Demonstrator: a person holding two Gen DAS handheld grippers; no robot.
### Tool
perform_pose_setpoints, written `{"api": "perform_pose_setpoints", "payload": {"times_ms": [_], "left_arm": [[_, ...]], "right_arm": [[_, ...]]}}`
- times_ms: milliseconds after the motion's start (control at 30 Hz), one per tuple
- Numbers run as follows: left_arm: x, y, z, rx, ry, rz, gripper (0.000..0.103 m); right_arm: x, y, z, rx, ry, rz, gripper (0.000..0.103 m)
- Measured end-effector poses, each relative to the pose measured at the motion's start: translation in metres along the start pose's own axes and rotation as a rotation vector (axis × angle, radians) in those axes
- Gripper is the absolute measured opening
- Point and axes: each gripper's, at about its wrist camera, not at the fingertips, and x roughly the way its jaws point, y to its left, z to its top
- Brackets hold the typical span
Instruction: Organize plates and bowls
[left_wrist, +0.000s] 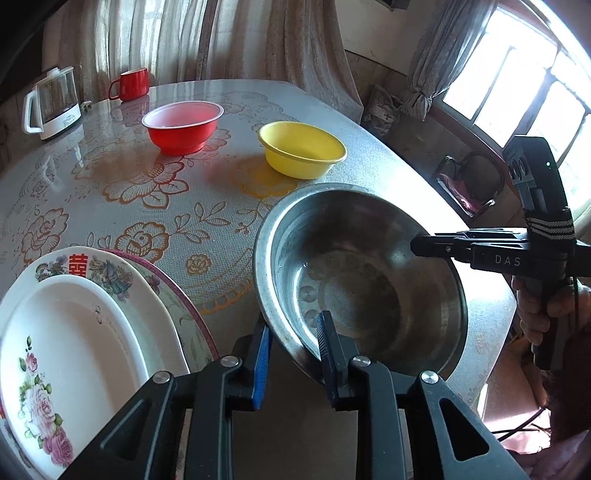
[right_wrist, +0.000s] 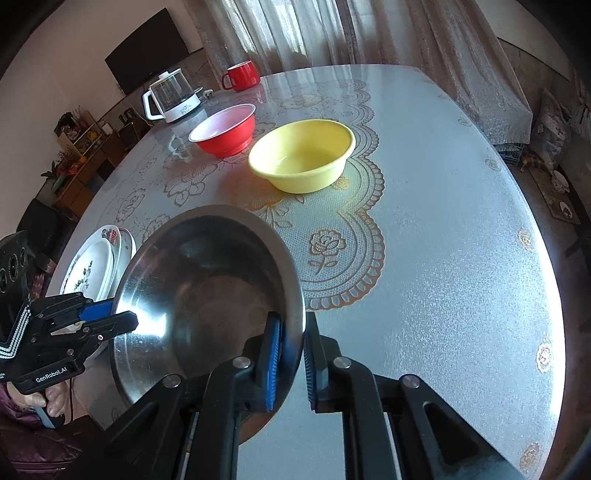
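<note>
A steel bowl (left_wrist: 354, 295) (right_wrist: 199, 295) is at the near edge of the table, between both grippers. My left gripper (left_wrist: 295, 328) (right_wrist: 118, 314) straddles its near-left rim, one finger inside and one outside, with a small gap still showing at the pads. My right gripper (right_wrist: 293, 321) (left_wrist: 415, 245) is shut on the opposite rim. Left of the steel bowl lies a stack of flowered plates (left_wrist: 74, 332) (right_wrist: 96, 266). Farther back stand a yellow bowl (left_wrist: 301, 149) (right_wrist: 301, 160) and a red bowl (left_wrist: 183, 127) (right_wrist: 225, 133), both upright and apart.
The table (left_wrist: 129, 192) (right_wrist: 443, 221) wears a lace-patterned cover. At its far left stand a glass kettle (left_wrist: 55, 103) (right_wrist: 173, 98) and a red mug (left_wrist: 133, 84) (right_wrist: 242, 76). A person's hand (left_wrist: 535, 314) holds the right gripper. Curtains hang behind the table.
</note>
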Motion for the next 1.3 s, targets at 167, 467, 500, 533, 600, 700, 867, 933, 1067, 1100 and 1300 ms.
{"api": "perform_pose_setpoints", "payload": {"times_ms": [167, 467, 500, 533, 600, 700, 867, 933, 1067, 1100, 1300], "left_arm": [[-0.003, 0.0, -0.002, 0.007, -0.007, 0.048, 0.026], [-0.022, 0.002, 0.003, 0.021, -0.071, 0.121, 0.026], [-0.024, 0.003, 0.005, 0.019, -0.076, 0.123, 0.026], [-0.025, 0.004, 0.007, 0.018, -0.08, 0.125, 0.026], [-0.028, 0.006, 0.012, 0.017, -0.092, 0.13, 0.026], [-0.028, 0.008, 0.023, 0.019, -0.105, 0.134, 0.026], [-0.019, 0.011, 0.047, 0.004, -0.097, 0.108, 0.026], [-0.01, 0.016, 0.06, -0.031, -0.071, 0.085, 0.028], [0.006, 0.03, 0.087, -0.124, -0.02, 0.022, 0.028], [0.01, 0.033, 0.094, -0.144, -0.012, 0.006, 0.028], [0.037, 0.045, 0.135, -0.24, 0.027, -0.037, 0.027]], "right_arm": [[0.007, 0.001, -0.001, -0.008, 0.013, 0.015, 0.013], [0.007, 0.0, 0.006, -0.021, -0.004, 0.02, 0.022], [0.005, -0.001, 0.008, -0.019, -0.01, 0.021, 0.023], [0.003, -0.002, 0.009, -0.017, -0.017, 0.022, 0.023], [-0.003, -0.004, 0.014, -0.014, -0.036, 0.021, 0.027], [-0.009, -0.011, 0.024, 0.014, -0.067, 0.038, 0.029], [-0.012, -0.028, 0.045, 0.089, -0.117, 0.118, 0.029], [-0.007, -0.034, 0.053, 0.114, -0.126, 0.155, 0.029], [0.011, -0.05, 0.073, 0.191, -0.115, 0.187, 0.028], [0.016, -0.053, 0.077, 0.209, -0.111, 0.196, 0.028], [0.043, -0.076, 0.104, 0.32, -0.096, 0.206, 0.021]]}}
